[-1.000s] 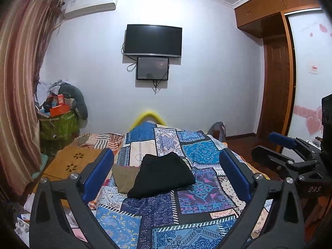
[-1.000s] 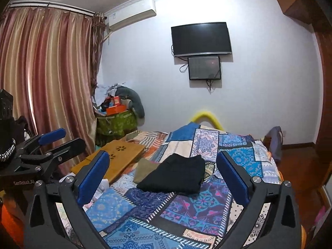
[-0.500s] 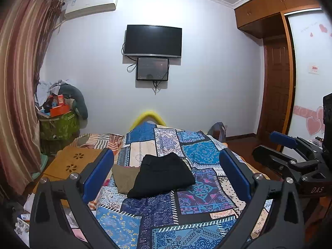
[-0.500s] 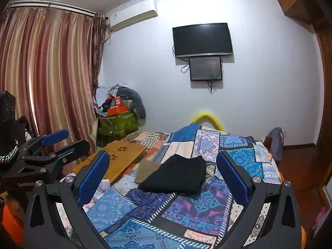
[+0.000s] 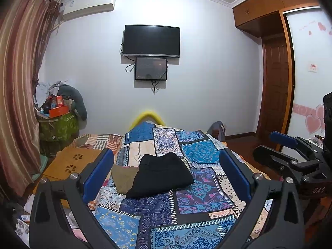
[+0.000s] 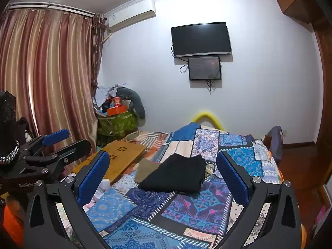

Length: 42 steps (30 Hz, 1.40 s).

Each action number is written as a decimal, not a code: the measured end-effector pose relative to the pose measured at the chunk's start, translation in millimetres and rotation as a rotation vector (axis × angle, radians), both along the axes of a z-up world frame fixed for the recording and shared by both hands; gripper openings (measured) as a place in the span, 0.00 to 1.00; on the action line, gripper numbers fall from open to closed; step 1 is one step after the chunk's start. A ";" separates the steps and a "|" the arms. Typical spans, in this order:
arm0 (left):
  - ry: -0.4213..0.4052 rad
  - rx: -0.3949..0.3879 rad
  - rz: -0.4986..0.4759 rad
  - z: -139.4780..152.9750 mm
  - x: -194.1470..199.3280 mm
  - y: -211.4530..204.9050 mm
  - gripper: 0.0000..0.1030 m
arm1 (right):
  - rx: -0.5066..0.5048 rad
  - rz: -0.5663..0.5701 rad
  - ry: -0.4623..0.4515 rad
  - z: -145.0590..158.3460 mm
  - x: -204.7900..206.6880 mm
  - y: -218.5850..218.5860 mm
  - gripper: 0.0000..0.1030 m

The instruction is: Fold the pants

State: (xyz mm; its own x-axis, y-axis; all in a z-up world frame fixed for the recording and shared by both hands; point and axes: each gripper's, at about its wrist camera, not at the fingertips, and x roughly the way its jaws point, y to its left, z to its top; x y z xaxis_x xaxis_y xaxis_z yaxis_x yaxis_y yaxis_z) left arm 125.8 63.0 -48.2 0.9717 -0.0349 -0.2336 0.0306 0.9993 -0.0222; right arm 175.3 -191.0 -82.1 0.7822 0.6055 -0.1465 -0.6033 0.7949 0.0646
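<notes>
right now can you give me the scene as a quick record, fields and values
surface: patchwork bedspread
black pants: folded, lying flat on the bedspread
olive garment: beside the black pants, its edge tucked under them
left gripper: open, empty, held above the bed
right gripper: open, empty, held above the bed
contact: neither gripper touches any clothing

Left gripper (image 5: 166,172) and right gripper (image 6: 162,171) level — fingers spread wide, empty.
</notes>
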 end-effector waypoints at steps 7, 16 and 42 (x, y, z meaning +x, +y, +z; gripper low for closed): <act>0.002 0.004 -0.003 0.5 0.1 -2.1 1.00 | 0.001 -0.002 0.001 -0.3 -1.6 0.0 0.99; 0.010 -0.001 -0.007 0.1 1.7 -0.6 1.00 | 0.002 -0.005 0.006 0.5 -1.6 0.1 0.99; 0.057 -0.020 -0.040 -6.8 8.2 -1.5 1.00 | -0.002 -0.010 0.017 -0.7 1.9 -0.2 0.99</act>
